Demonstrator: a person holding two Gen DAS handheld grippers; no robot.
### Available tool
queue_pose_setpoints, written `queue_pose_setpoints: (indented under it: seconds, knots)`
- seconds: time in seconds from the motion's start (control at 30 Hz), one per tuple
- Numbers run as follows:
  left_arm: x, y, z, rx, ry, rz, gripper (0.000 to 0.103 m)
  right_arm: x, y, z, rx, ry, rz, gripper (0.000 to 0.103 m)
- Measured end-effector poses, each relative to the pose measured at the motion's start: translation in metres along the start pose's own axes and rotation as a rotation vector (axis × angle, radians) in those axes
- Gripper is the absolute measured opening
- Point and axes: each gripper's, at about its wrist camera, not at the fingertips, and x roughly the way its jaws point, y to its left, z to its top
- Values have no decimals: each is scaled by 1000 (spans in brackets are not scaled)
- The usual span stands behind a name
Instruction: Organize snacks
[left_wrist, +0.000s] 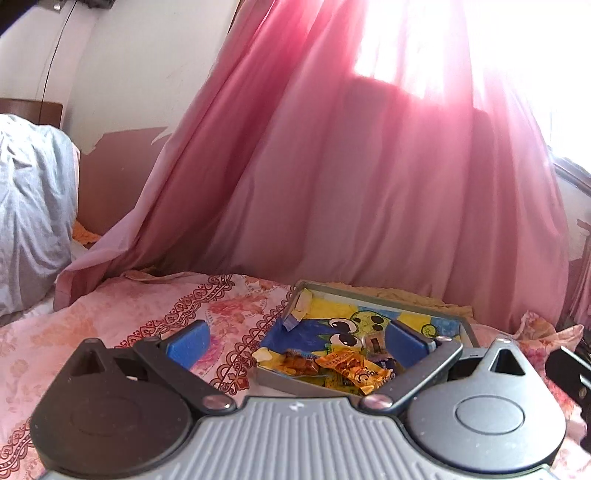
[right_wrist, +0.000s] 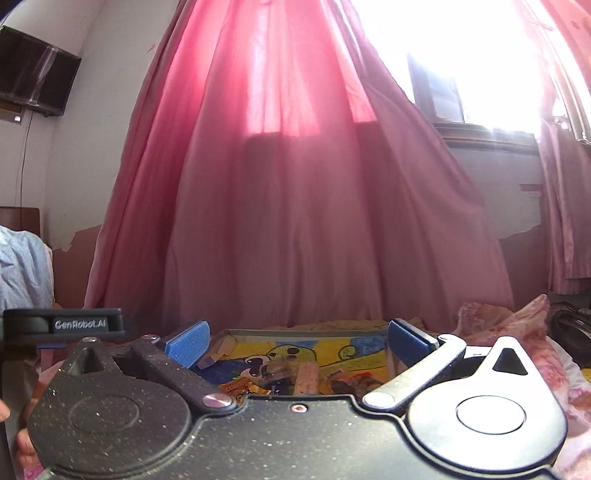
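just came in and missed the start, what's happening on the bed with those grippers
A person is sorting snacks with a handheld gripper in each hand. A shallow tray with a cartoon-drawing bottom lies on the floral bedspread in front of a pink curtain, and it holds wrapped snacks, including an orange packet. Both the left gripper and the right gripper are open and empty, poised at the tray's near edge.

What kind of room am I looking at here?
Most likely a bedroom in a home. A flowered bedspread covers a bed, with a wooden headboard at the wall, a long pink curtain hangs over a sunny window, and a television is mounted on the wall.
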Motion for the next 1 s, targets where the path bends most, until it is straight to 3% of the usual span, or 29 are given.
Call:
queue_pose_setpoints:
  seconds: [0.37, 1.0]
  knots:
    - [-32, -5, -16, 66, -41, -21, 103, -23, -6, -5, 39, -5, -43, 102]
    - [-69, 12, -49, 41, -48, 17, 103, -54, 4, -24, 68, 33, -94, 102]
